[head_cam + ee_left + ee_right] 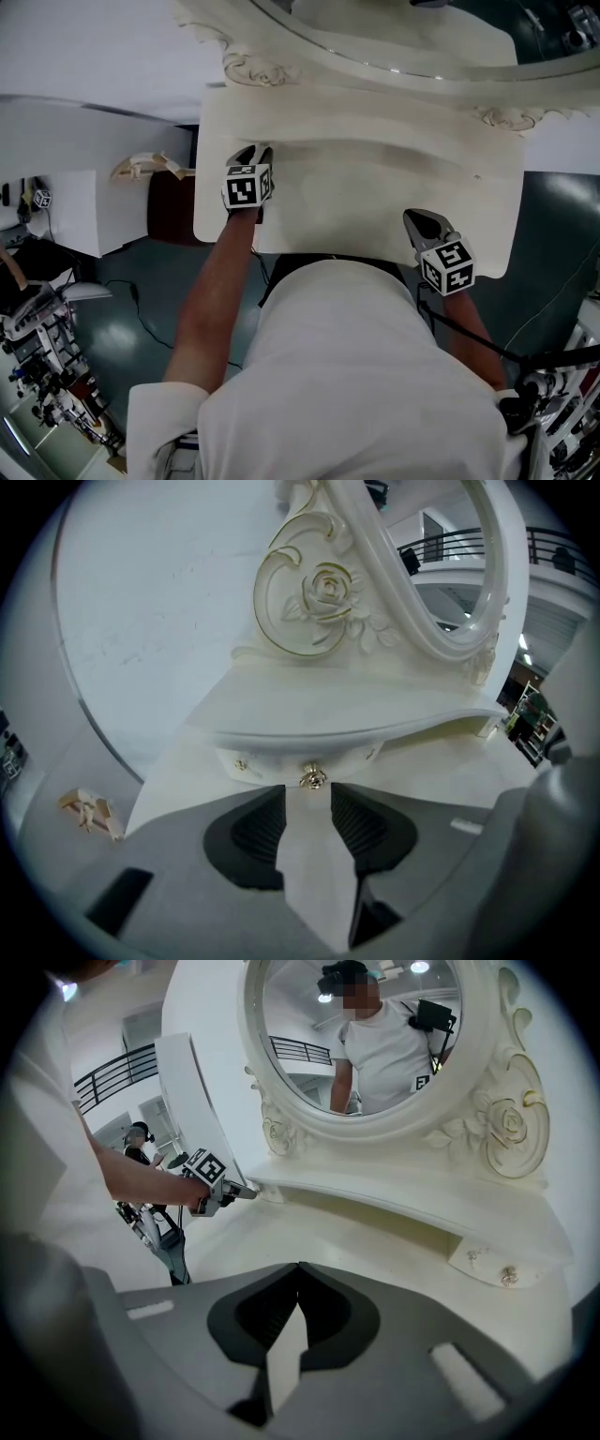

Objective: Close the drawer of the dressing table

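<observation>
The cream dressing table fills the upper middle of the head view. Its small left drawer sits tucked under the curved shelf, with a gold knob on its front. My left gripper is open right in front of that knob; the knob lies just beyond the fingertips and nothing is between the pads. From above, the left gripper is at the shelf's left end. My right gripper is shut and empty, hovering over the tabletop near its front right edge. Another small drawer with a knob shows at the right.
An oval mirror in a carved rose frame rises behind the shelf and reflects a person. A dark brown object stands by the table's left side. Equipment racks and cables crowd the floor at lower left.
</observation>
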